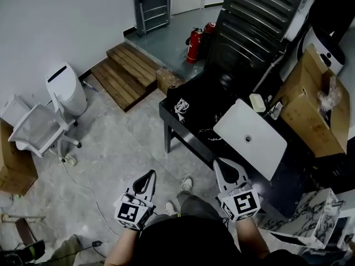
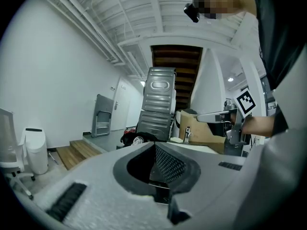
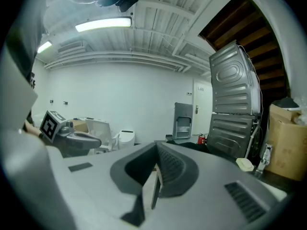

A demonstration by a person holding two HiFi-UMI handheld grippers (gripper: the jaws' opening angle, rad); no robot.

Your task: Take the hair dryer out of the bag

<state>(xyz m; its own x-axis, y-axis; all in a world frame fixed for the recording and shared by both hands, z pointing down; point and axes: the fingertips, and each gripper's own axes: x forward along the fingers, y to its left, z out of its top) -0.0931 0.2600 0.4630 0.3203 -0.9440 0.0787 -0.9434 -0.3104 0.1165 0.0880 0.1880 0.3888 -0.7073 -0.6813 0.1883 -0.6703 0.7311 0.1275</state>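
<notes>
Both pairs of jaws are pressed shut with nothing between them. You hold your left gripper [image 1: 148,175] and right gripper [image 1: 221,165] low in front of your body, side by side and apart, each pointing roughly level and away from you. Its own view shows the left gripper's ridged pads [image 2: 168,164] meeting at the tip. The right gripper's view shows the same.

Ahead of the right gripper stands a black table [image 1: 191,143]. A black bag [image 1: 191,101] with a white print lies on its far left part, well clear of both grippers. The hair dryer itself cannot be seen. Just right of the bag lies a white rectangular panel [image 1: 249,137]. A cardboard box [image 1: 308,107] stands at the table's right. Wooden steps [image 1: 125,73] lie on the floor to the left.
</notes>
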